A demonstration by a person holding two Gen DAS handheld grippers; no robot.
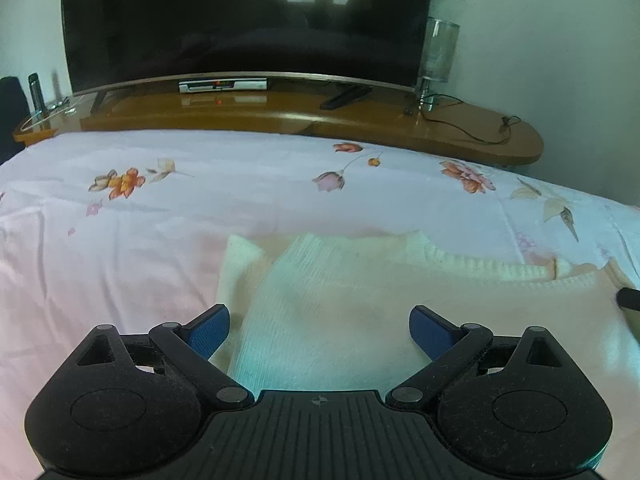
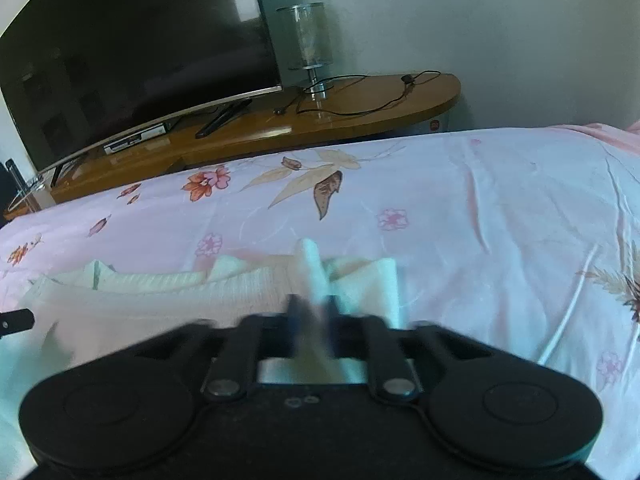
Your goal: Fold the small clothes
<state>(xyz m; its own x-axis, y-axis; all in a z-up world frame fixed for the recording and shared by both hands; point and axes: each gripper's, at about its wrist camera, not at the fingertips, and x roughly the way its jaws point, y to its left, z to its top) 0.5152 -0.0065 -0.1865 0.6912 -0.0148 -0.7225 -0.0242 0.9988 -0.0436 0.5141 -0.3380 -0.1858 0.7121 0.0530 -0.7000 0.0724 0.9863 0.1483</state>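
A cream knitted sweater [image 1: 360,300] lies on the pink floral bedsheet [image 1: 120,220], its left sleeve folded over the body. My left gripper [image 1: 319,330] hovers over the sweater's left part, jaws wide apart with blue pads [image 1: 208,334] clear of the cloth. In the right wrist view the sweater [image 2: 160,304] spreads to the left. My right gripper [image 2: 312,312] is shut on a raised fold of the sweater's right sleeve [image 2: 314,268], which sticks up between the blurred fingers.
Beyond the bed stands a wooden TV bench [image 1: 360,116] with a dark television [image 1: 240,20], a set-top box [image 1: 222,86], a remote [image 1: 346,98], a glass lamp [image 1: 438,56] and cables. The bedsheet [image 2: 500,220] stretches right of the sweater.
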